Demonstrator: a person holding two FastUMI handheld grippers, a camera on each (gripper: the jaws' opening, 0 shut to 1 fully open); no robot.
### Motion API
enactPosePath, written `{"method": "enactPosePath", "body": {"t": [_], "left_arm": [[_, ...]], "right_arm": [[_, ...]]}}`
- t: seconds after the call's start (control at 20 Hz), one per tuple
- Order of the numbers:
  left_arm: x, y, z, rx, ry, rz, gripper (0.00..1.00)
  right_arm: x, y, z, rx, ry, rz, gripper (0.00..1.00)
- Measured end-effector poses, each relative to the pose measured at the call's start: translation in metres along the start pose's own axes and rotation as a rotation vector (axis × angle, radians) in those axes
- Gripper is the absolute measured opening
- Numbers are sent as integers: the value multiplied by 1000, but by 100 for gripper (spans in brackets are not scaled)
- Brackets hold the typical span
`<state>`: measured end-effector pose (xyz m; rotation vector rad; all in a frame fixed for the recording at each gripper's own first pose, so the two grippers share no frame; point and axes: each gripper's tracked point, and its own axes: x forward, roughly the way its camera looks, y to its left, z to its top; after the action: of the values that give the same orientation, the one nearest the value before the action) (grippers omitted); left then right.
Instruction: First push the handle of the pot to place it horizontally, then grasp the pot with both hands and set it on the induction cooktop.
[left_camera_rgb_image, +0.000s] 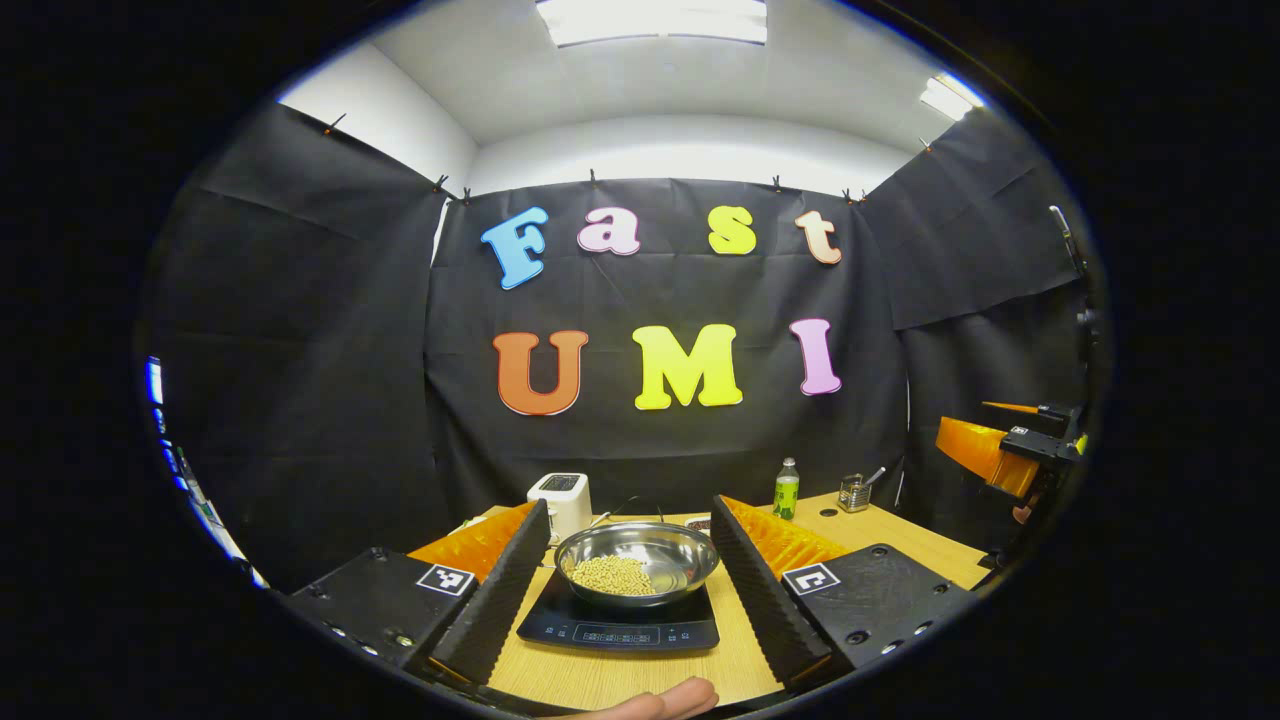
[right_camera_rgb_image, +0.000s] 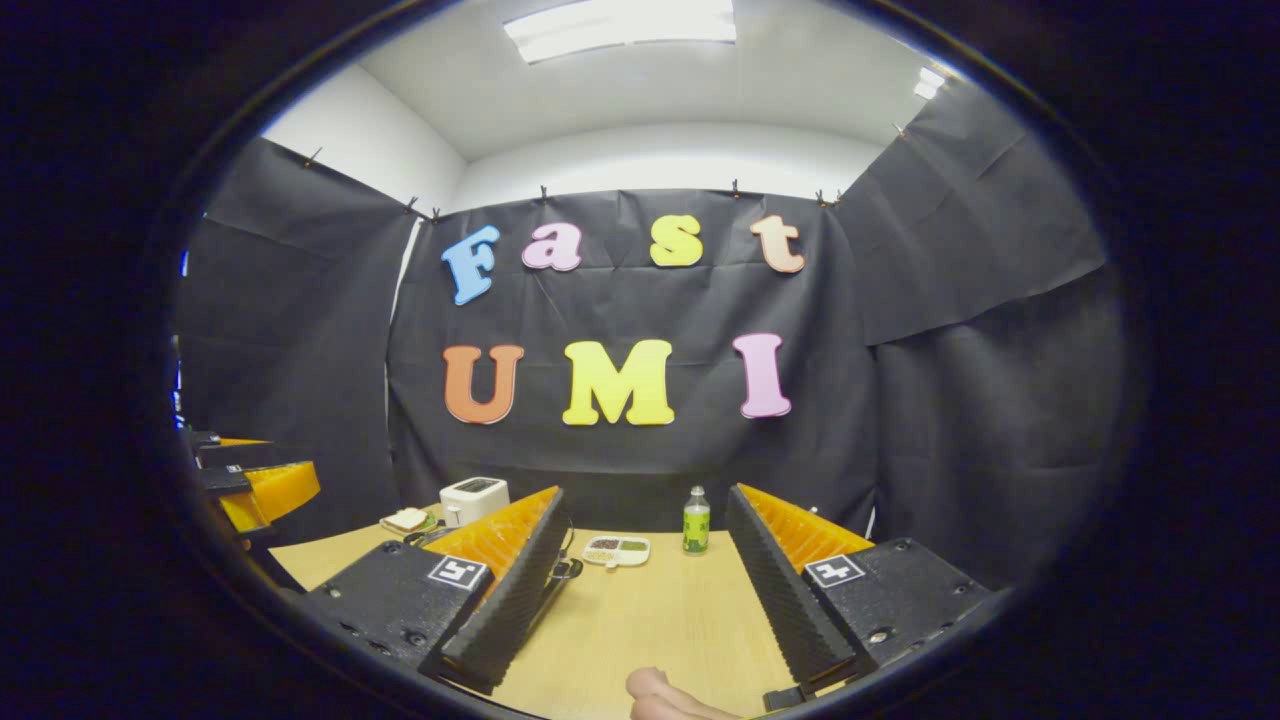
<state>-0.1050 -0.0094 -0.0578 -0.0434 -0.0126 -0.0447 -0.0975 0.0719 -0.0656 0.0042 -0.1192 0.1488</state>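
Note:
In the left gripper view a steel pot (left_camera_rgb_image: 637, 560) with pale beans in it rests on the black induction cooktop (left_camera_rgb_image: 620, 625), on the wooden table (left_camera_rgb_image: 600, 675). My left gripper (left_camera_rgb_image: 631, 508) is open, its two fingers standing either side of the pot without touching it. The pot's handle I cannot make out. My right gripper (right_camera_rgb_image: 645, 495) is open over bare tabletop (right_camera_rgb_image: 650, 620), nothing between its fingers. It also appears at the right edge of the left gripper view, as the right gripper (left_camera_rgb_image: 1010, 455), held well above the table.
A white toaster (left_camera_rgb_image: 562, 500), a green bottle (left_camera_rgb_image: 787, 490) and a small cup with a utensil (left_camera_rgb_image: 853, 492) stand at the back of the table. The right gripper view has a divided dish (right_camera_rgb_image: 617, 550), the bottle (right_camera_rgb_image: 696, 522), the toaster (right_camera_rgb_image: 474, 498) and a plate of bread (right_camera_rgb_image: 405, 520).

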Motion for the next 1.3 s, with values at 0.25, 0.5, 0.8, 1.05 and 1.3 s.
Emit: {"method": "enactPosePath", "body": {"t": [0.25, 0.5, 0.8, 1.05, 1.3], "left_arm": [[2, -2, -8, -8, 10, -17, 96], [3, -4, -15, 0, 22, -18, 95], [4, -6, -20, -4, 27, -24, 96], [1, 9, -19, -13, 23, 9, 96], [2, 4, -16, -58, 2, -11, 96]], "right_arm": [[2, 1, -6, 21, 17, 6, 96], [6, -1, -12, 22, 29, -2, 100], [6, 1, -12, 25, 20, -3, 100], [7, 6, -12, 45, 11, 9, 100], [7, -3, -15, 22, 21, -8, 100]]}}
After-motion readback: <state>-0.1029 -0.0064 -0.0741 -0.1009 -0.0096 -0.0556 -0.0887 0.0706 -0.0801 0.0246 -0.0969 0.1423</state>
